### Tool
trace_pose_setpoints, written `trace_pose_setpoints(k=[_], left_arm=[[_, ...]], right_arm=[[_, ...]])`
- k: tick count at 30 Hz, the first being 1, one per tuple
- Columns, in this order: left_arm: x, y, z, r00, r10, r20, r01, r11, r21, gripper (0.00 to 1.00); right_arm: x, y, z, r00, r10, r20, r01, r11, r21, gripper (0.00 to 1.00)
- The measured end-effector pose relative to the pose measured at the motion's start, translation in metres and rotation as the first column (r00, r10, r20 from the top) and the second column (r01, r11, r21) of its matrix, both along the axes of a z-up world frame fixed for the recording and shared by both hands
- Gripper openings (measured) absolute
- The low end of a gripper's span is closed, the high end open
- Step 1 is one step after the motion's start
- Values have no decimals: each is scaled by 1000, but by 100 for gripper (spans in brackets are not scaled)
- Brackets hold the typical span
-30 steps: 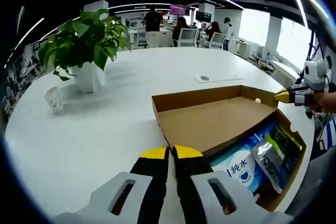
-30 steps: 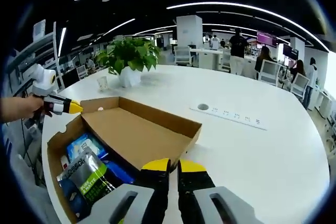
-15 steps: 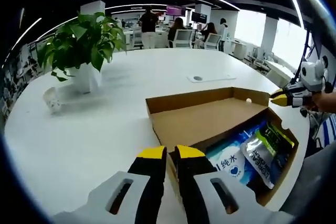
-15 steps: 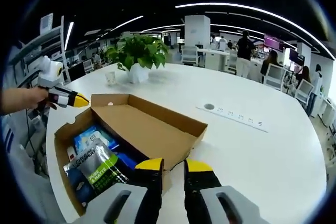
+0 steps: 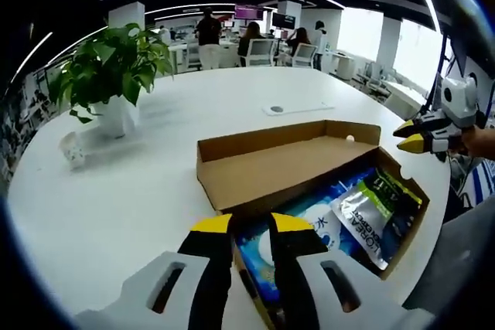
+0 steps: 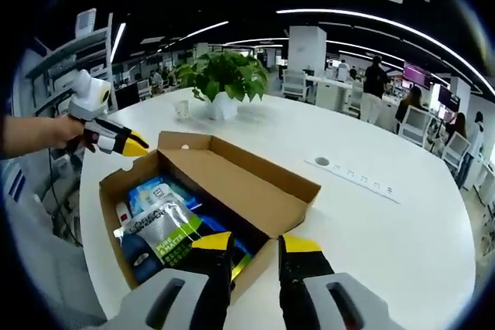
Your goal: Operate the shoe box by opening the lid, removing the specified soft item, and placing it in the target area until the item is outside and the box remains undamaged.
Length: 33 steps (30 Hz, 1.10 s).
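A brown cardboard shoe box (image 5: 402, 183) lies on the white table (image 5: 116, 206) with its lid (image 5: 271, 164) swung back and open. Inside lie a blue-and-white soft pack (image 5: 317, 222) and a silver-green pouch (image 5: 371, 210). My left gripper (image 5: 250, 226) hovers at the box's near corner, jaws a little apart with nothing gripped. My right gripper (image 5: 414, 135), held by a hand, hangs beside the far end of the box. In the right gripper view the lid (image 6: 232, 183), pouch (image 6: 166, 237) and blue pack (image 6: 155, 191) show; my right gripper (image 6: 255, 243) is open by the box's near wall, and the left gripper (image 6: 128, 143) hangs at the left.
A potted plant (image 5: 108, 67) and a small white object (image 5: 73, 148) stand on the far left of the table. A flush socket strip (image 5: 290, 107) lies beyond the box. The plant (image 6: 224, 83) and strip (image 6: 356, 179) recur in the right gripper view. People and chairs fill the office behind.
Both pairs of jaws have parted from nearly shut. The lid has swung further back, uncovering more of the packs. Both cameras have shifted nearer over the box.
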<state>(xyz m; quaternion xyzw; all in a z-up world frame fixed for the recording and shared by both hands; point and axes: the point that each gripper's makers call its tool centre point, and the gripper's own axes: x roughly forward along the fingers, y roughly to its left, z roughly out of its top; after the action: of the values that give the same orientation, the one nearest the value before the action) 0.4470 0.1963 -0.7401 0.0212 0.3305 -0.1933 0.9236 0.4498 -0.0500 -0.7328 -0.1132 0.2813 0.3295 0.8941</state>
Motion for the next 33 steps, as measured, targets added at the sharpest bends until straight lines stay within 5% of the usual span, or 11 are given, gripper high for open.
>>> trace_pose_setpoints(k=[33], left_arm=[[-46,-66,-30,979,-156,-132,142,984,-112,30]], right_arm=[[-66,2,-4,995,87,-58,-83,995,56,50]])
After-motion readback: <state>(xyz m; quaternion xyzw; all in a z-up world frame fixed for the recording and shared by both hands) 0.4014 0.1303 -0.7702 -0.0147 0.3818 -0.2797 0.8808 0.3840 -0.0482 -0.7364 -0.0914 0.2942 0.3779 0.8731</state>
